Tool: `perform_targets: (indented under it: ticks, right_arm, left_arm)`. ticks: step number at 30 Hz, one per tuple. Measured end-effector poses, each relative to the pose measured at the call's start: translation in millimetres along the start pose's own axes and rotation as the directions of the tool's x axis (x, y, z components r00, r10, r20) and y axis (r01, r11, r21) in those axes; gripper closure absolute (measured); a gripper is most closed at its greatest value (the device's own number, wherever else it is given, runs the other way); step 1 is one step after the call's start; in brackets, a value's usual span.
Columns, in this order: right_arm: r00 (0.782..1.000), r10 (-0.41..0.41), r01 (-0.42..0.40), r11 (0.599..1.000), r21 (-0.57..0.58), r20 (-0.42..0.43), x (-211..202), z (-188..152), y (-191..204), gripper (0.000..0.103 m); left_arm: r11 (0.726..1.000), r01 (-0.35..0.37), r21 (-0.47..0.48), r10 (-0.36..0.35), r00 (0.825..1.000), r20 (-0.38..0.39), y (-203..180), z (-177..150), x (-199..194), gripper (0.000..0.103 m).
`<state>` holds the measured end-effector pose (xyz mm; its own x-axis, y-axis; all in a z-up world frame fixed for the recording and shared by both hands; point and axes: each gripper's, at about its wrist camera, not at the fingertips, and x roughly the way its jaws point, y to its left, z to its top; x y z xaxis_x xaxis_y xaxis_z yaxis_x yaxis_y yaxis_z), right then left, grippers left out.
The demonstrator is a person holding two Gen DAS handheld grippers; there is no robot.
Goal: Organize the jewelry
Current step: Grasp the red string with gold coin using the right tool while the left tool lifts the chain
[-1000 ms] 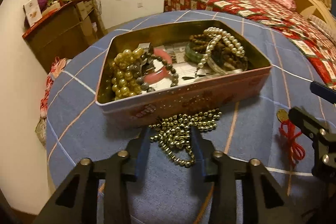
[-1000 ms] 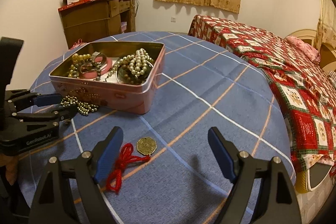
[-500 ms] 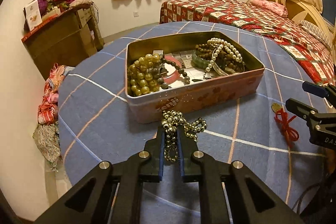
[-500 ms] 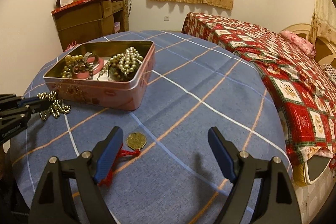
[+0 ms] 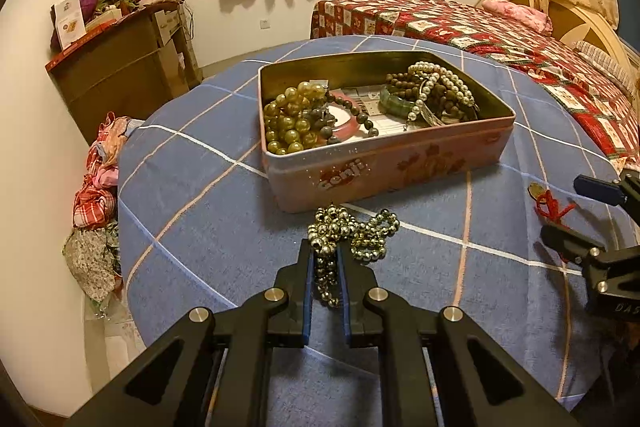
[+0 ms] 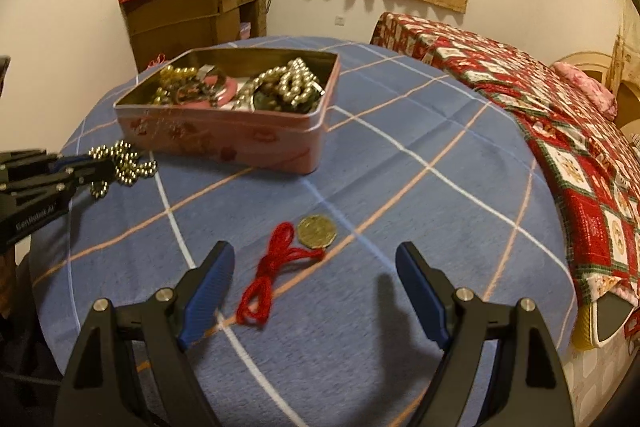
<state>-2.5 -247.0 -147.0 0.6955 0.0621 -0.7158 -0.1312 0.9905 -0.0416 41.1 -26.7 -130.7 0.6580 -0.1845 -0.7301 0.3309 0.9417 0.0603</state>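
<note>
Nearest to us, our left gripper (image 5: 325, 259) has its jaws clamped on the gold bead chain (image 5: 348, 233). Part of the strand runs back between the fingers along the gripper's own axis, and the loose loops bunch just past the fingertips, spilling toward the right. From the right wrist view the chain looks lifted off the blue checked tablecloth (image 5: 192, 195), though we cannot be sure it is fully clear.

Straight ahead of that gripper, just beyond the beads, stands the pink tin (image 5: 384, 171), its long side facing us and its near wall the thing to clear. We judge the coming move to be up and forward over that rim.

Our right gripper (image 6: 314, 287) hangs with jaws wide apart near the table's near edge, the red cord (image 6: 272, 267) and gold medallion (image 6: 316, 231) lying just ahead of it, the cord stretching toward us.
</note>
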Motion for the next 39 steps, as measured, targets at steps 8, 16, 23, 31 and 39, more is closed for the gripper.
perform_targets:
  ticks: [8, 16, 23, 31, 39]
  right_arm:
    - [0.999, 0.043, -0.043, 0.999, -0.007, -0.019, 3, -1, 0, 0.081]
    - [0.999, 0.034, -0.031, 0.996, -0.079, 0.031, -11, 2, 12, 0.096]
    - [0.994, 0.027, -0.022, 0.998, -0.05, 0.109, -34, 17, 0, 0.096]
    - [0.984, 0.034, -0.025, 0.998, -0.053, 0.174, -51, 33, -1, 0.096]
    - [0.975, 0.038, -0.024, 0.998, -0.066, 0.219, -57, 48, 1, 0.096]
  left_arm:
    - [1.0, 0.01, 0.004, -0.01, 1.0, -0.002, -3, -1, 1, 0.093]
    - [1.0, 0.027, -0.006, -0.027, 0.999, 0.047, 0, 6, -17, 0.093]
    - [0.999, 0.036, -0.001, -0.036, 0.994, 0.103, 0, 18, -40, 0.093]
    - [1.0, 0.02, -0.002, -0.02, 0.985, 0.169, 4, 36, -64, 0.093]
    - [1.0, -0.021, -0.001, 0.021, 0.978, 0.209, 7, 51, -72, 0.093]
